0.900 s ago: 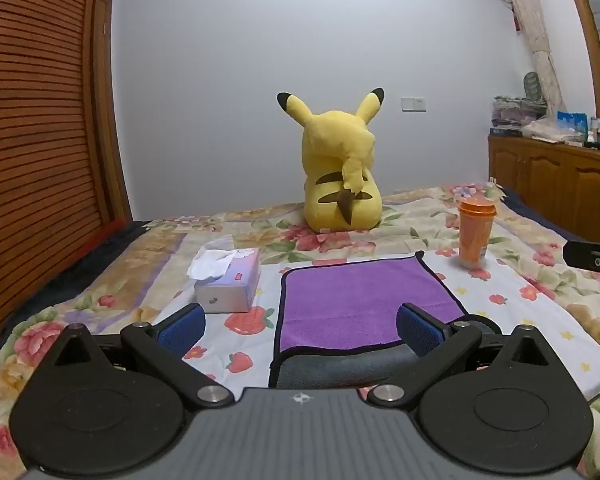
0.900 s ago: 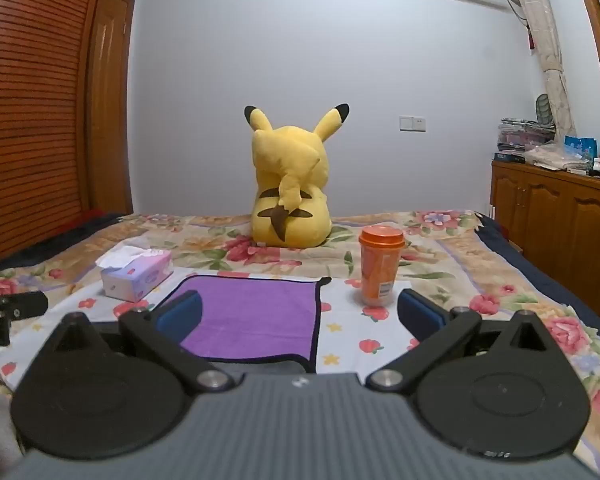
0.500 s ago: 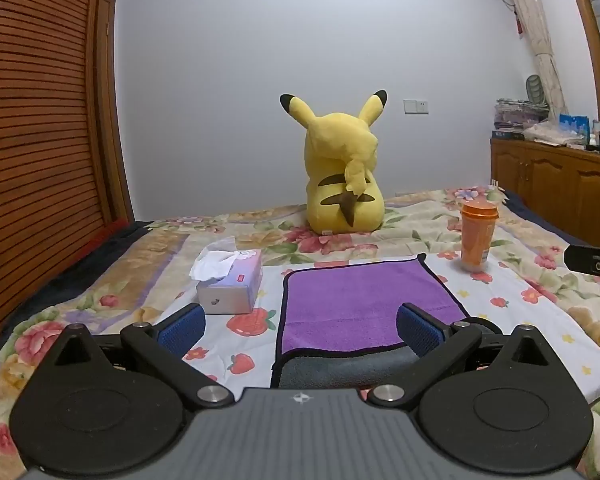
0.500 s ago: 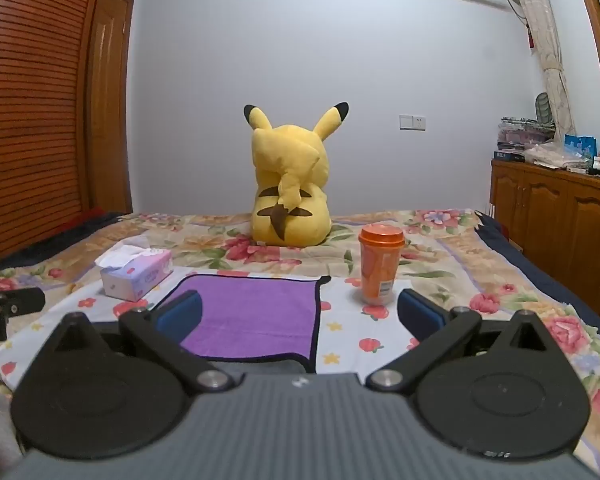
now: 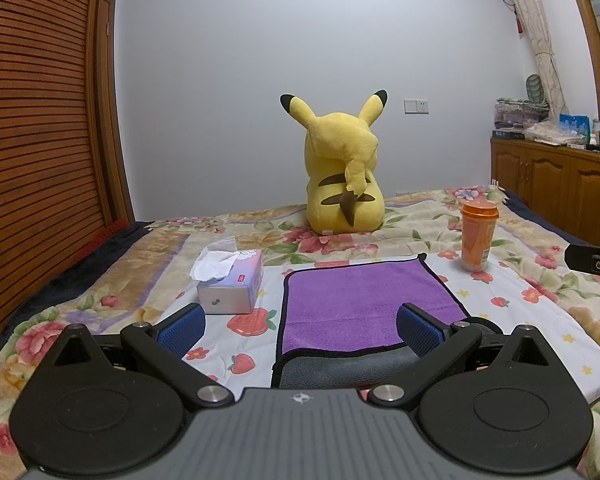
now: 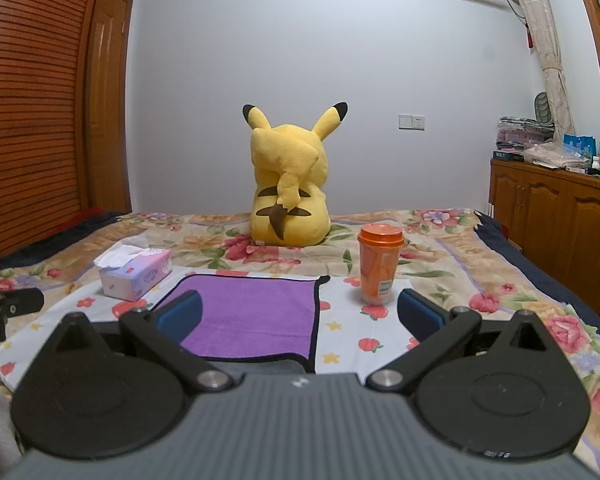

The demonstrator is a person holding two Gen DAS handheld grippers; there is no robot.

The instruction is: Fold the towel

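Left wrist view, status? — Purple towel (image 5: 364,300) is lying flat on the bed, near edge unfolded; left gripper (image 5: 300,326) and right gripper (image 6: 300,316) are hovering spread wide, holding nothing.
Next? — Judging pre-grasp: pinching both near corners.

We see a plain pale wall (image 6: 300,60) with a light switch (image 6: 411,121) behind the floral-covered bed (image 6: 440,256). Slatted wooden panelling (image 5: 32,140) and a door (image 6: 106,112) stand left; wooden cabinets (image 6: 556,232) and a tied curtain (image 6: 548,48) stand right.
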